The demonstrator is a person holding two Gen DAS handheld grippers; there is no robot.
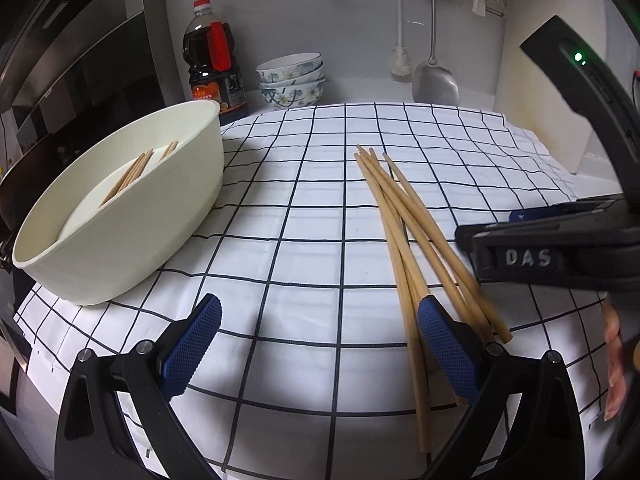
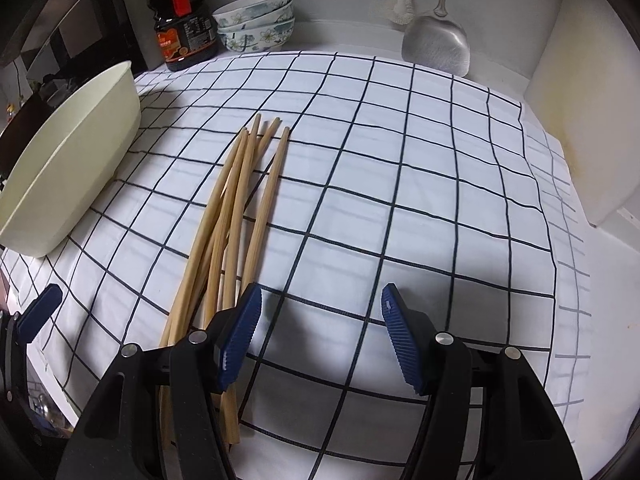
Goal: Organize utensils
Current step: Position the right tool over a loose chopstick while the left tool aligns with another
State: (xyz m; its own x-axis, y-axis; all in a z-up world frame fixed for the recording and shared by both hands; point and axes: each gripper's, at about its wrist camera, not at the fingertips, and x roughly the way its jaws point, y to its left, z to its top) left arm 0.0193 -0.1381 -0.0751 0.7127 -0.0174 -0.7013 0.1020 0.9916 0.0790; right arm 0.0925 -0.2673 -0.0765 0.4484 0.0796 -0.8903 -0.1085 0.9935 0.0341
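Both jaws spread with nothing between them, the left hand-held gripper (image 1: pixel 320 344) and right hand-held gripper (image 2: pixel 322 336) hover over loose wooden chopsticks (image 2: pixel 236 216) on the checked cloth (image 2: pixel 400 200), beside the cream tub (image 1: pixel 120 216) holding more chopsticks.

The left gripper (image 1: pixel 320 344) has a black plastic frame with two angular arms, each carrying a round silver screw head near its joint. Its fingers (image 1: pixel 192 350) are faced with dark blue pads (image 1: pixel 448 354) in a fine mesh-like texture. The right gripper (image 2: pixel 322 336) is built the same way, black with silver screws, but its blue pads (image 2: pixel 240 340) are ribbed in a sawtooth profile. Seen from the left wrist camera, its black body bears raised letters "DAS" and a small green light
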